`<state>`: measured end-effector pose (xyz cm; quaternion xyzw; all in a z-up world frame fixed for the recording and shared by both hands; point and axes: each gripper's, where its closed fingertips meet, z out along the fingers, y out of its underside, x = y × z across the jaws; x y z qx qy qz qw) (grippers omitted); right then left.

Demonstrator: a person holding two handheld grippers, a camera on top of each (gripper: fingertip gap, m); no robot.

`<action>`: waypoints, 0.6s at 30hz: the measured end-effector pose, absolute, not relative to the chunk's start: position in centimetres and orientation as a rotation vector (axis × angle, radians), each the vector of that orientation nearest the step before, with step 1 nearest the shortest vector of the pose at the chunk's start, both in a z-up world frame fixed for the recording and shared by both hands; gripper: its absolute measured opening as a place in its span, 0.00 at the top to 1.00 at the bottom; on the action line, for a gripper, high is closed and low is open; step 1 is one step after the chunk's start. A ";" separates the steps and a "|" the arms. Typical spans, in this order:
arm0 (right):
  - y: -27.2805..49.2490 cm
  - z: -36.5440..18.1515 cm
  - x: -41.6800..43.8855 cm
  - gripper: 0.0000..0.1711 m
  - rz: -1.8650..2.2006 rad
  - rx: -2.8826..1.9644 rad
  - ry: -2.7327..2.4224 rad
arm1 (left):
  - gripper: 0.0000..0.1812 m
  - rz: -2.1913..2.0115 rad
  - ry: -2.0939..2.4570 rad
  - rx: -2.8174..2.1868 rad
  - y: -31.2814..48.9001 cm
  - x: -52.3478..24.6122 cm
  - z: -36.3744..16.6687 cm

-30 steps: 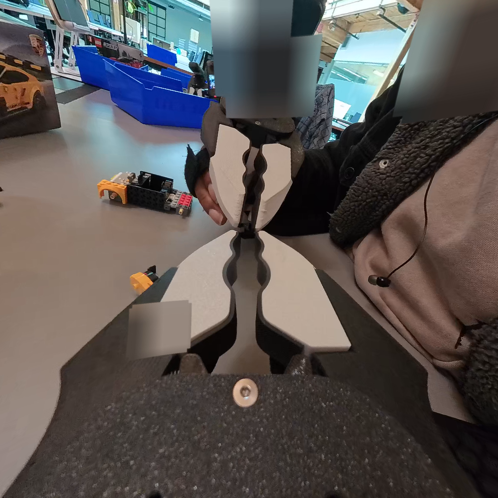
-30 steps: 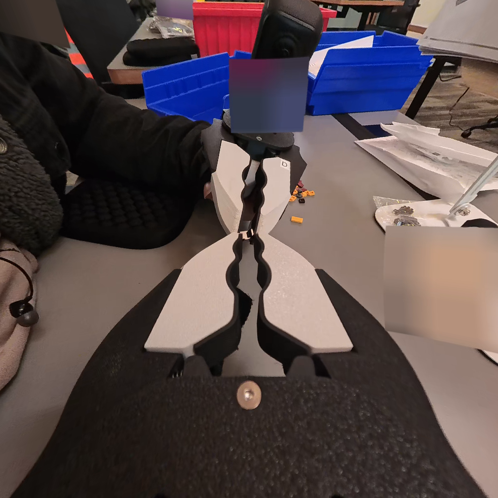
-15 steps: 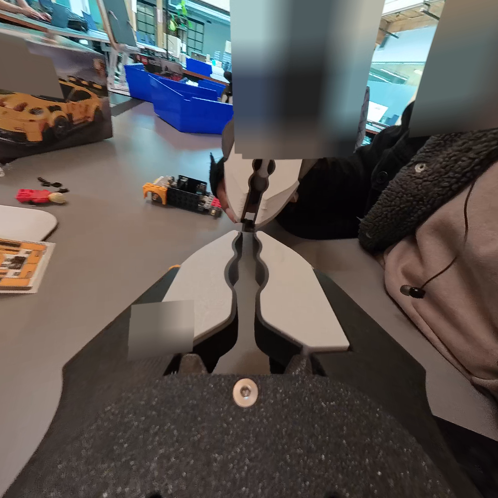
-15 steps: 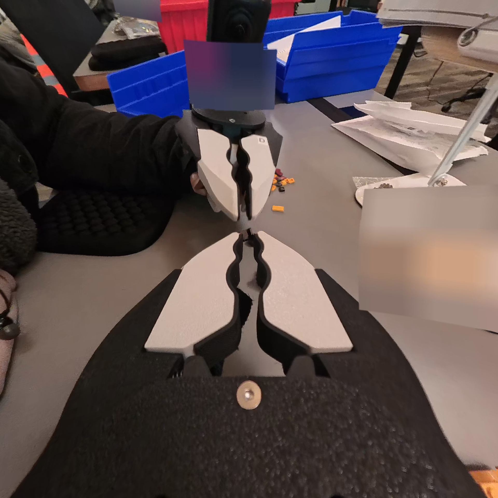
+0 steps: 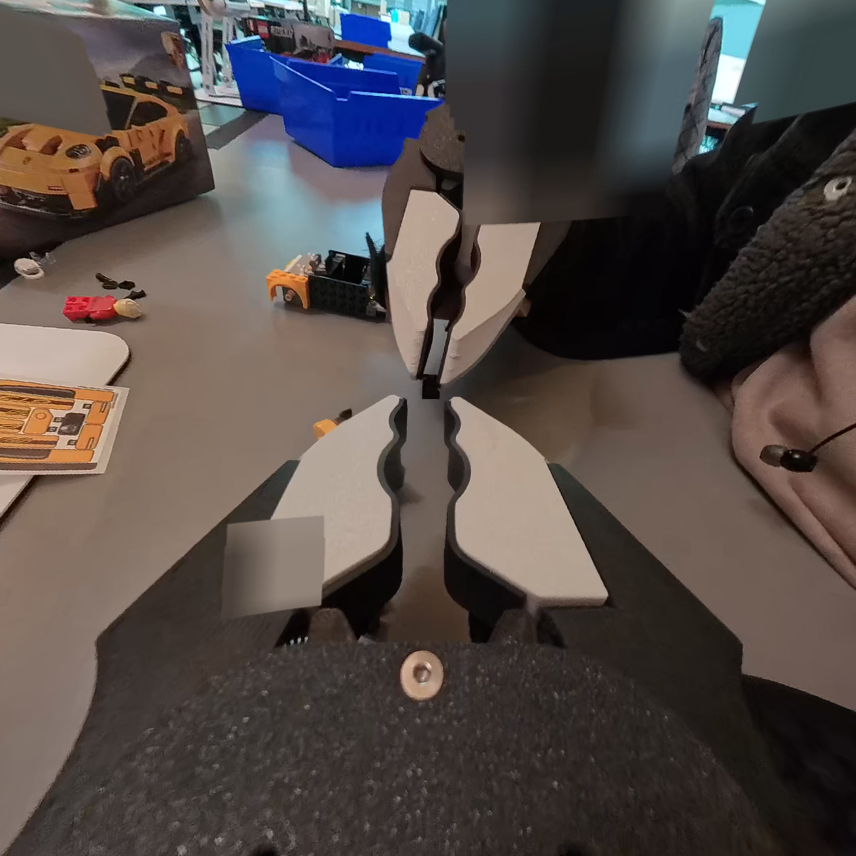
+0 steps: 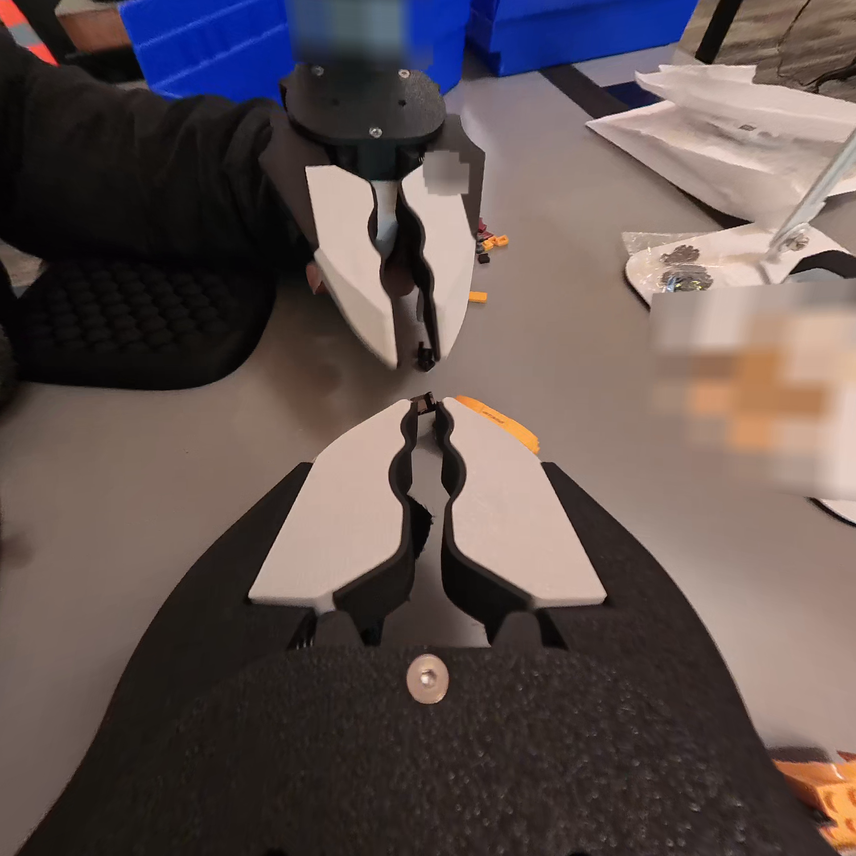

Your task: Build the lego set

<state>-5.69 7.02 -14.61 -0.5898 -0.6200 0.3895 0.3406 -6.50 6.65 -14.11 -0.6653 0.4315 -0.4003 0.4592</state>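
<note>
Left gripper (image 5: 424, 403): white fingers slightly parted with nothing visibly between them in its own view; the right wrist view shows a tiny black piece (image 6: 424, 357) at its tip, though whether it is gripped cannot be told.
Right gripper (image 6: 425, 404): closed on a small black Lego piece (image 6: 422, 402), held tip to tip with the left, likely to mate or pass the piece.
Partly built black and orange Lego car chassis (image 5: 330, 287): rests mid grey worktop (image 5: 231, 370), apart from both grippers.
Loose small orange and dark Lego pieces (image 6: 486, 248): lie beyond the grippers, probably the supply.
Orange sticker sheet (image 5: 51, 431): at the worktop's left edge.
</note>
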 end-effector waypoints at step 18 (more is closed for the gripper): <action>4.9 -19.8 -3.5 0.96 0.762 -1.581 -2.043 | 0.89 -0.646 1.164 -1.786 8.6 -8.1 -17.9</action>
